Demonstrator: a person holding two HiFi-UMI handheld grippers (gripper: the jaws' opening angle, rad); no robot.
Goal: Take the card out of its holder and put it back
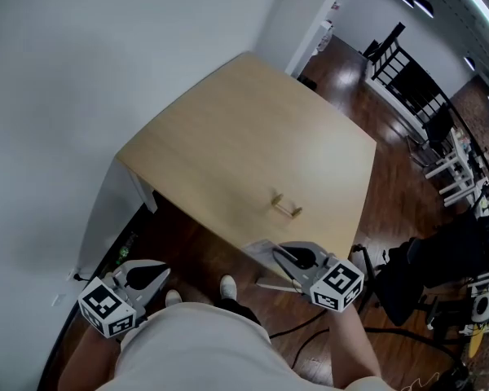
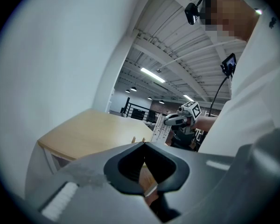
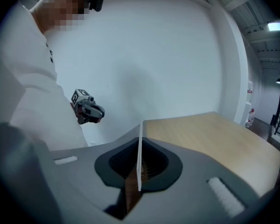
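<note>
The card (image 2: 160,128) is out of its holder, pinched by the fingers of the right gripper (image 3: 140,139). In the right gripper view it stands edge-on and upright between the two pads, rising above them. From the head view it hangs just at the near edge of the surface (image 1: 253,137), tilted and in the air.

The small wooden card holder (image 1: 285,208) stands on the surface a little beyond the card, close to that near edge and apart from the card. Around it the pale wood top is bare.

The left gripper (image 2: 143,144) hangs low at the near left, well apart from the card and off the surface. Its fingers are drawn together with nothing between them.

A white wall (image 1: 81,72) runs along the left side of the surface. Dark wooden floor (image 1: 391,186) shows to the right, with black chairs (image 1: 407,80) and white furniture far right. The person's white shoes (image 1: 226,285) show on the floor below the near edge.
</note>
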